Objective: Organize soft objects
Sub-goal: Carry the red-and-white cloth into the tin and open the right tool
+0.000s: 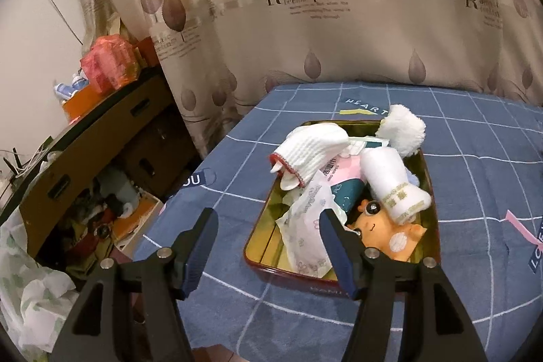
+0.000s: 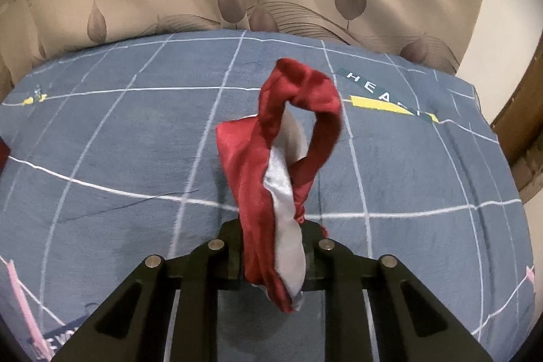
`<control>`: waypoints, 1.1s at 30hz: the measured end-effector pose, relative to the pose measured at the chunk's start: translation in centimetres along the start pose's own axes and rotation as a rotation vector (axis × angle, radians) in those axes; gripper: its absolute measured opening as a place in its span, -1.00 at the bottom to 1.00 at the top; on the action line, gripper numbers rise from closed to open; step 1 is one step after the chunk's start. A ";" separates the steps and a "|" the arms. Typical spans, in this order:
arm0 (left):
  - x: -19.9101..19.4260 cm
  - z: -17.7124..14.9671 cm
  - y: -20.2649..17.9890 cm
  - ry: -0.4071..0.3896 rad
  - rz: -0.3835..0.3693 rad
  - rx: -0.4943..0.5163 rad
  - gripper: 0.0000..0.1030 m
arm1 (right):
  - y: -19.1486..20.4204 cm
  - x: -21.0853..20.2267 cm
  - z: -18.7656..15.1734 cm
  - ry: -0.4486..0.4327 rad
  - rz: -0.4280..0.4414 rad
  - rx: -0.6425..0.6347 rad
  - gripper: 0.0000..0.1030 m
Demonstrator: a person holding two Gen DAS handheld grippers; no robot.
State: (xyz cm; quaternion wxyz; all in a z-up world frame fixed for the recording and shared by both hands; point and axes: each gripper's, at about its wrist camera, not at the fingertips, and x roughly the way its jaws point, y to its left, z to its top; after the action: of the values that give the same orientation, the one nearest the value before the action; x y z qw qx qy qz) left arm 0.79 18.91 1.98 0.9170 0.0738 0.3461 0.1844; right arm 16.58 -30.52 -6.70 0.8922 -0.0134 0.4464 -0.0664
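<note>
Several soft items already fill the gold metal tin (image 1: 428, 173); left gripper (image 1: 268, 246) gapes empty, right gripper (image 2: 271, 246) clamps 1 red-and-white satin cloth (image 2: 271, 158), unplaced.

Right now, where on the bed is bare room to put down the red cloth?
The blue bedspread is bare left of the red cloth held by the right gripper, and between the tin tray and curtain. The tray is crowded: white sock, rolled towel, orange plush.
</note>
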 end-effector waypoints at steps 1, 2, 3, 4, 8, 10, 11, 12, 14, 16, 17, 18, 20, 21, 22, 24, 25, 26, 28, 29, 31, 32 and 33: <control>-0.1 -0.1 0.2 -0.003 -0.002 -0.004 0.24 | 0.3 -0.3 -0.1 -0.005 0.002 0.003 -0.65; -0.2 -0.2 0.3 -0.004 -0.008 -0.004 0.24 | 0.7 -0.9 -0.1 -0.013 0.007 0.002 -0.65; -0.1 -0.2 0.3 -0.002 -0.015 -0.004 0.24 | 1.1 -1.4 -0.1 -0.020 0.013 0.001 -0.65; -0.2 -0.3 0.4 -0.003 -0.020 -0.006 0.24 | 1.7 -2.1 -0.1 -0.030 0.028 0.003 -0.65; 0.1 -0.5 0.5 -0.002 -0.045 -0.010 0.24 | 3.8 -4.2 0.2 -0.051 0.079 -0.025 -0.65; 0.4 -0.6 0.6 0.011 -0.052 -0.009 0.24 | 5.0 -5.2 0.3 -0.057 0.107 -0.042 -0.65; 0.5 -0.6 0.7 0.017 -0.056 -0.013 0.24 | 5.8 -5.7 0.3 -0.060 0.131 -0.049 -0.65; 0.5 -0.6 0.9 0.020 -0.057 -0.020 0.24 | 6.4 -6.1 0.3 -0.061 0.147 -0.056 -0.65; 0.5 -0.5 1.4 0.016 -0.057 -0.031 0.24 | 8.0 -7.0 0.3 -0.066 0.178 -0.079 -0.65; 0.4 -0.3 2.0 0.010 -0.054 -0.040 0.24 | 9.6 -7.7 0.3 -0.068 0.210 -0.099 -0.65; 0.4 -0.2 2.4 0.006 -0.054 -0.044 0.24 | 10.7 -8.2 0.3 -0.068 0.232 -0.112 -0.65; 0.3 -0.2 2.7 0.003 -0.051 -0.049 0.24 | 11.9 -8.7 0.3 -0.067 0.255 -0.128 -0.65; 0.4 0.0 3.3 0.010 -0.046 -0.056 0.24 | 14.4 -9.8 0.3 -0.069 0.300 -0.160 -0.65; 0.5 0.0 3.7 0.017 -0.042 -0.061 0.24 | 15.4 -10.2 0.2 -0.070 0.317 -0.175 -0.65; 0.6 0.1 3.9 0.020 -0.039 -0.065 0.24 | 16.9 -10.8 0.1 -0.074 0.341 -0.202 -0.65; 0.6 0.2 4.7 0.023 -0.032 -0.081 0.24 | 19.3 -11.7 -0.2 -0.083 0.380 -0.243 -0.65; 0.7 0.3 5.1 0.024 -0.030 -0.091 0.24 | 20.7 -12.3 -0.3 -0.085 0.403 -0.265 -0.65; 0.6 0.2 5.4 0.024 -0.030 -0.098 0.24 | 22.4 -13.0 -0.5 -0.086 0.432 -0.294 -0.65; 0.7 0.2 6.2 0.033 -0.027 -0.114 0.24 | 24.8 -13.9 -0.8 -0.094 0.473 -0.327 -0.65; 0.8 0.2 6.5 0.041 -0.024 -0.121 0.24 | 26.2 -14.4 -0.9 -0.096 0.496 -0.352 -0.65; 1.1 0.2 6.9 0.056 -0.018 -0.129 0.24 | 28.7 -15.2 -1.3 -0.099 0.531 -0.388 -0.65; 1.2 0.2 7.2 0.064 -0.012 -0.134 0.24 | 30.3 -15.6 -1.5 -0.101 0.555 -0.406 -0.65; 1.3 0.2 7.5 0.068 -0.004 -0.139 0.24 | 31.2 -15.9 -1.6 -0.102 0.566 -0.417 -0.65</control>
State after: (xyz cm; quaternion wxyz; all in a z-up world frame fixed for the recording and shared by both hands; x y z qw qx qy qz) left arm -0.32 26.27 3.32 0.9079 0.0030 0.3637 0.2083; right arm 9.14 2.49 2.40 0.8745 -0.0743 0.3912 0.2769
